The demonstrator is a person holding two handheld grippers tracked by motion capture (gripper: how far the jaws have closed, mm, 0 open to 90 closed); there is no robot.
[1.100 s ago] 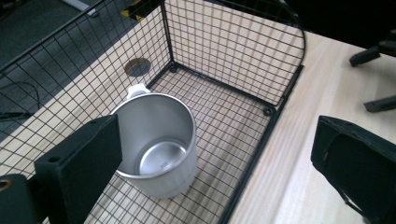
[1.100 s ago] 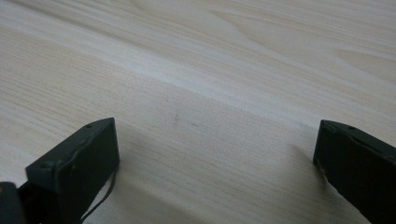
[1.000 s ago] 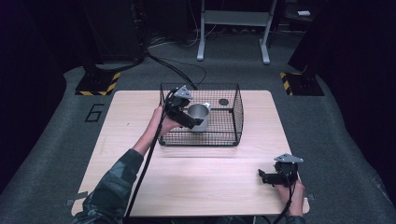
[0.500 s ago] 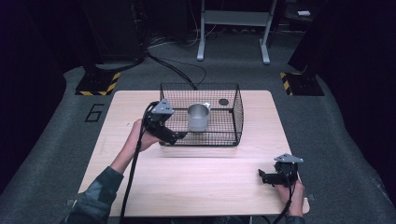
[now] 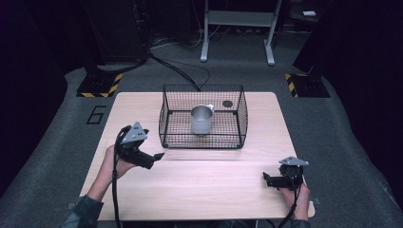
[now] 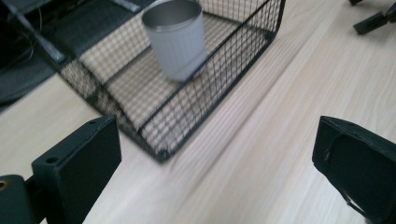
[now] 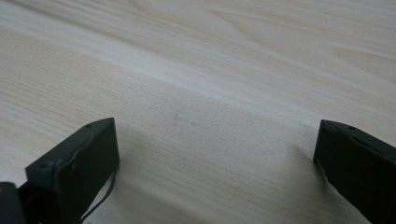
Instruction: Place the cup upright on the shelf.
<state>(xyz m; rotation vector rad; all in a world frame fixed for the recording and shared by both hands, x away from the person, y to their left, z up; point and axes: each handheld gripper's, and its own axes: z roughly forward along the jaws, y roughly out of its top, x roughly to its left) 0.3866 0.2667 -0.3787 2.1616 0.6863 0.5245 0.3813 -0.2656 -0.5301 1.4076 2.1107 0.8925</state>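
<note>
The metal cup (image 5: 202, 119) already stands upright in the wire basket (image 5: 203, 141) near the table's far edge; both tools, left tool (image 5: 157, 156) and right tool (image 5: 266, 179), rest spread and empty, so little seems left.

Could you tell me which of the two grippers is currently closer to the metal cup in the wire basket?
Left. The left gripper sits just outside the wire basket's near-left corner, a short way from the metal cup. The right gripper rests far off by the table's near-right edge.
</note>
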